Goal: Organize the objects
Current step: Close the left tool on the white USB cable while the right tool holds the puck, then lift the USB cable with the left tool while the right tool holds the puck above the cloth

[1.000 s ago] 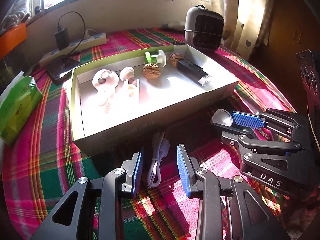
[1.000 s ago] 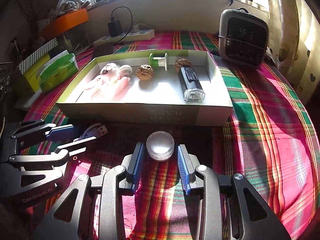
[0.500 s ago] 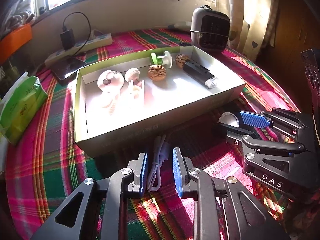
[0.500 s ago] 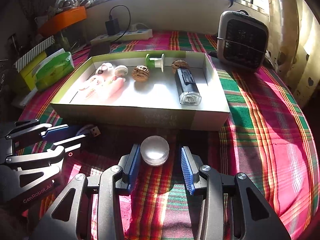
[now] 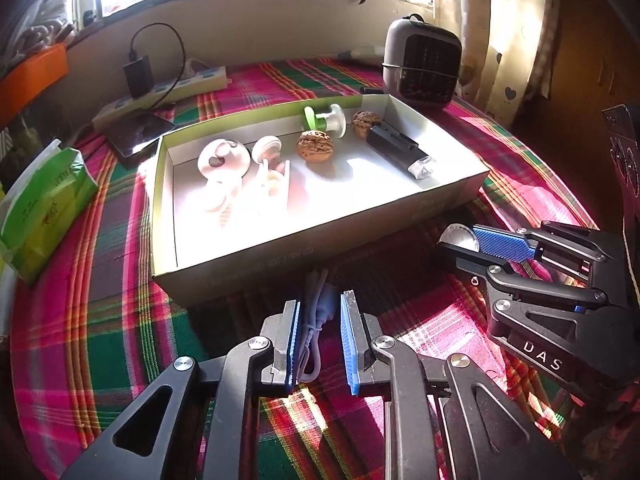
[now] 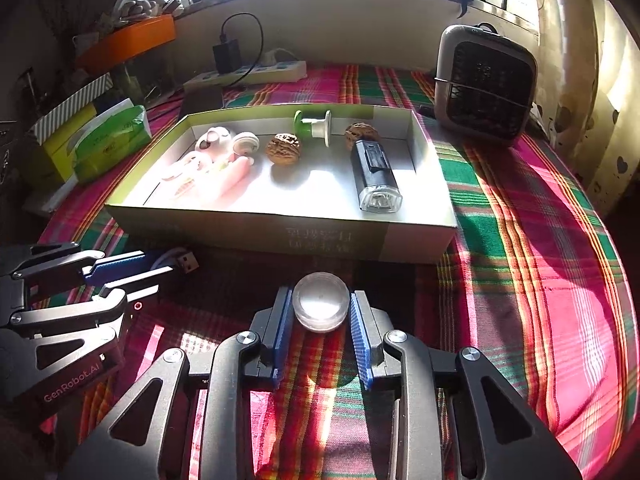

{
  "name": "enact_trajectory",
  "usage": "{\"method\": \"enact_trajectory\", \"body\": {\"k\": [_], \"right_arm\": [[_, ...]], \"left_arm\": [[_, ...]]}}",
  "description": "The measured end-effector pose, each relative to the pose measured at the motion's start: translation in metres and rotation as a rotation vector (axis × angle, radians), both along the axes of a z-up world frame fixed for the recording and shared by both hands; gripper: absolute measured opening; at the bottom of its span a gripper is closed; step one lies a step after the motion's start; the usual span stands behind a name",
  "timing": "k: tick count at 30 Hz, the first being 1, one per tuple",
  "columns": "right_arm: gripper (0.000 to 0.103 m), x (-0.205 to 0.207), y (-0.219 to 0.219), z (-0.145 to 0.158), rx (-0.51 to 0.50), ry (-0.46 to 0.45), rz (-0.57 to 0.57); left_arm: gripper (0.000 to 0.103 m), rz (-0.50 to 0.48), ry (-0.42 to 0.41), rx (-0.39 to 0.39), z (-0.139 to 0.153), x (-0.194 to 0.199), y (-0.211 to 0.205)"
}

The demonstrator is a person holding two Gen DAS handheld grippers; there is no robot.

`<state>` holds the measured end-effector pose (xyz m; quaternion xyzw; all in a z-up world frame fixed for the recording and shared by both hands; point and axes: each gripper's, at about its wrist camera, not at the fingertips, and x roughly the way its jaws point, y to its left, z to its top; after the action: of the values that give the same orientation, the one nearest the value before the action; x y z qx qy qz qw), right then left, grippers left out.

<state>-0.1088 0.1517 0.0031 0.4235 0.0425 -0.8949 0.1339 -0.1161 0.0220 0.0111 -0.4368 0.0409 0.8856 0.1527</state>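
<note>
Straddling a coiled white USB cable [image 5: 316,320], the left gripper [image 5: 320,344] stands narrowly parted on the plaid tablecloth [image 5: 100,320], just before the shallow cardboard box [image 5: 280,256].

From the right wrist, the right gripper [image 6: 320,336] hugs a clear round plastic lid [image 6: 320,307], both blue pads touching it.

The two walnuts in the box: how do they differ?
The near walnut sits mid-box, out in the open; the far walnut is by the back wall, touching the rear end of the flashlight. The near one looks larger, though it is also closer to the camera. The far one is partly hidden behind the flashlight; the near one shows whole. Both are brown, wrinkled, and lie inside the box.
</note>
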Motion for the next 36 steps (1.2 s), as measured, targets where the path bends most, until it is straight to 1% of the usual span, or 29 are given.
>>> {"method": "enact_trajectory", "body": {"k": [15,21,23,27,34,36], "right_arm": [[0.029,0.008,-0.001,0.004,-0.015,0.008,0.014],[0.029,0.010,-0.001,0.015,-0.027,0.029,0.022],[0.029,0.010,-0.002,0.017,-0.029,0.033,0.025],[0.029,0.010,-0.003,0.023,-0.027,0.048,0.033],[0.029,0.010,-0.001,0.023,-0.033,0.047,0.029],[0.029,0.009,0.000,0.022,-0.036,0.045,0.028]], "left_arm": [[0.017,-0.005,0.006,0.025,0.005,0.005,0.002],[0.016,0.005,0.027,0.047,0.016,0.007,-0.001],[0.013,0.008,0.037,0.050,0.021,0.007,-0.002],[0.013,0.011,0.051,0.059,0.027,0.005,-0.004],[0.013,0.001,0.030,0.060,0.022,0.008,-0.005],[0.014,-0.004,0.023,0.054,0.020,0.009,-0.005]]}}
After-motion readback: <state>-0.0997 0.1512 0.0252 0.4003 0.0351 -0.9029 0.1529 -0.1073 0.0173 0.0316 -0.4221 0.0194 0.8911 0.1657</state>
